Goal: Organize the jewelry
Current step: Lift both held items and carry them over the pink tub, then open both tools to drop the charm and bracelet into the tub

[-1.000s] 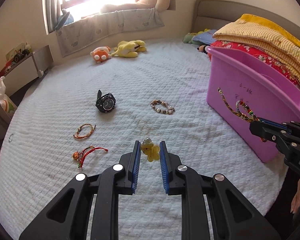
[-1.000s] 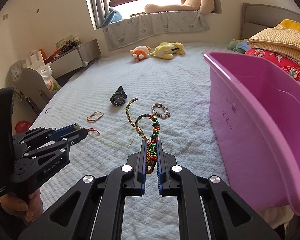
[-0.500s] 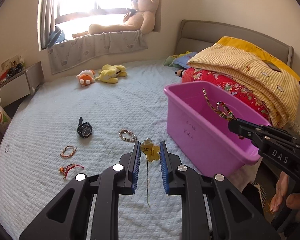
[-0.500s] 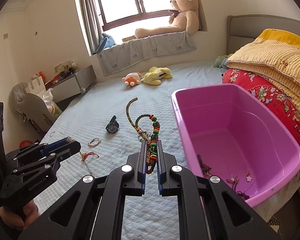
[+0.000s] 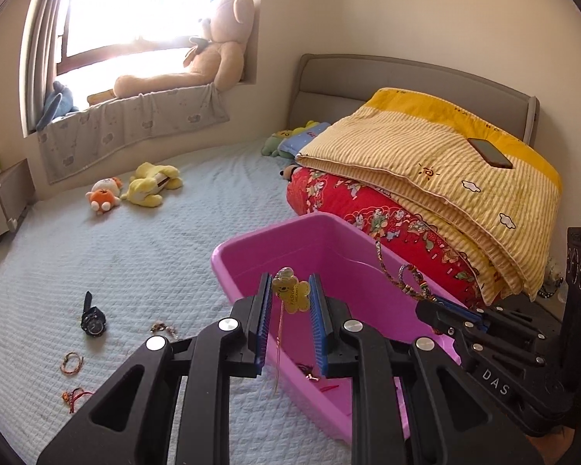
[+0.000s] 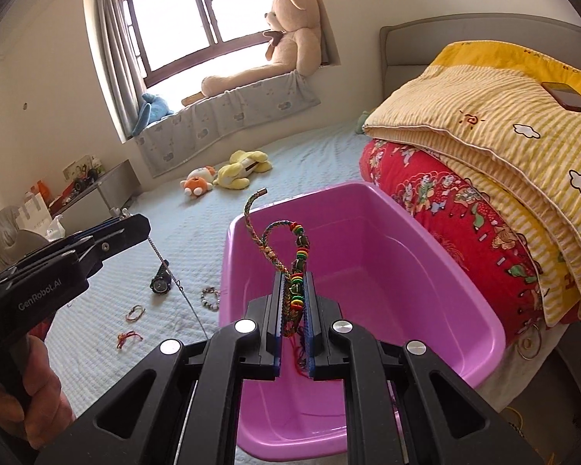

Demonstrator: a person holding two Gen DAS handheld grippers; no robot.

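Note:
My left gripper is shut on a yellow bear-shaped pendant; its thin chain hangs down over the near rim of the pink bin. My right gripper is shut on braided multicoloured bracelets above the bin. Each gripper shows in the other's view: the right gripper beside the bin's right edge, the left gripper to the left with the chain dangling. A few small pieces lie in the bin.
On the bedspread left of the bin lie a black watch, a bead bracelet, an orange cord bracelet and a red one. Folded quilts with a phone rise behind the bin. Plush toys lie farther back.
Both grippers rose and travelled right from above the bedspread to above the pink bin, each keeping its hold. The bin's inside has come into view.

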